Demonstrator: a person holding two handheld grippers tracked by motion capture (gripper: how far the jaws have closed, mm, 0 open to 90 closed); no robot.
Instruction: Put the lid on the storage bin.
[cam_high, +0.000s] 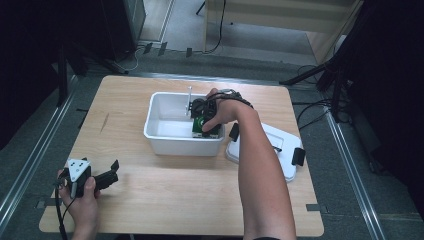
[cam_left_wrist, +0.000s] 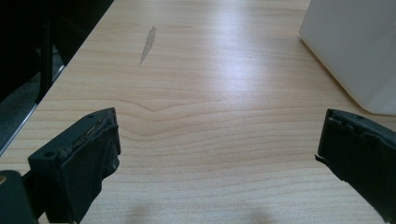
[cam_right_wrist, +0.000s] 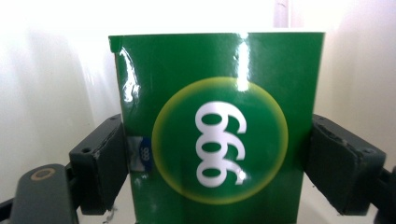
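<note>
The right gripper (cam_high: 206, 126) reaches down into the white bin (cam_high: 162, 141) near the middle of the table (cam_high: 165, 200), at the bin's right end, with the person's right hand (cam_high: 220, 112) wrapped over it. In the right gripper view, its 2 black jaws stand on either side of a green box (cam_right_wrist: 217, 135), the left pad against the box's edge and the right pad at or just off the other edge, so the box sits clamped between them at a wide spread. The box face carries a yellow-ringed circle with the white digits 999 seen upside down, and a small blue label at its left edge. White bin walls rise behind and beside the box. In the high view the box (cam_high: 199, 126) shows as a green patch under the hand, inside the bin by its right wall. A white lid (cam_high: 287, 150) with black clips lies on the table just right of the bin, partly under the right forearm. The left gripper (cam_high: 107, 176) rests low near the table's front left corner, held in the left hand (cam_high: 82, 197), well apart from the bin. In the left gripper view its jaws stand wide with nothing between them, bare wood below, and a corner of the bin (cam_left_wrist: 355, 51) at the upper right.
</note>
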